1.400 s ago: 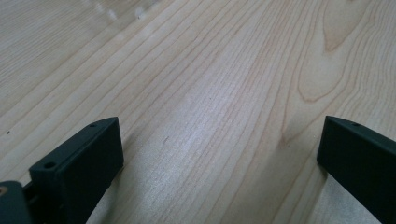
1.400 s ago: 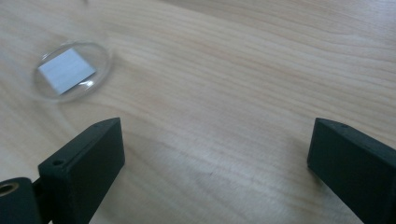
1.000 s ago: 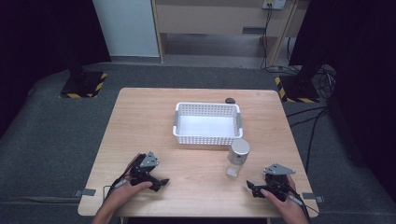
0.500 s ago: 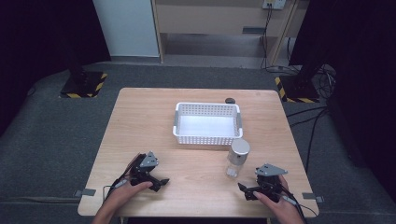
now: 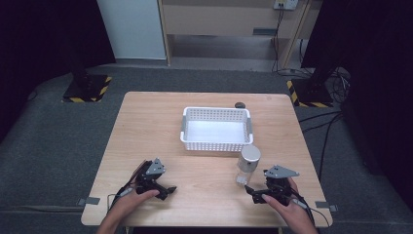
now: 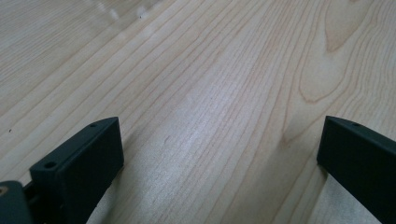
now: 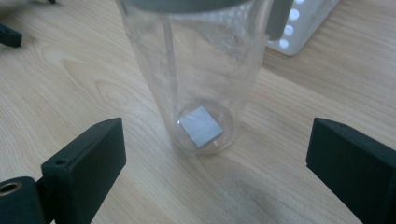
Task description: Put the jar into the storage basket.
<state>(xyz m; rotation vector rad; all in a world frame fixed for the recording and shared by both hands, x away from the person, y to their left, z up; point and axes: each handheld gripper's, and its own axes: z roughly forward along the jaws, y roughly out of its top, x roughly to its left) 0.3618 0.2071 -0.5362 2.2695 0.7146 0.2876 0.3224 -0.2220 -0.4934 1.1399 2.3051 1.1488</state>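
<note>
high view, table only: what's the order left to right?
Left hand-held gripper → white perforated plastic basket → clear plastic jar with grey lid → right hand-held gripper with its grey three-cornered plate. The small dark object behind the basket overlaps, so it is left out.

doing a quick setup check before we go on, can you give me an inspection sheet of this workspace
surface: light wooden table, no spills or marks seen.
job's things: clear plastic jar with a grey lid, upright, in front of the right corner of the white perforated basket; a small grey square lies at the jar's bottom.
clutter: small dark object behind the basket, too small to tell what.
grippers: left gripper open, over bare wood; right gripper open, jaws either side of the jar, apart from it.
cables: one trails from each gripper toward the person; more cables on the floor at right.
surroundings: grey floor, black stand bases with hazard stripes, wooden furniture behind.
</note>
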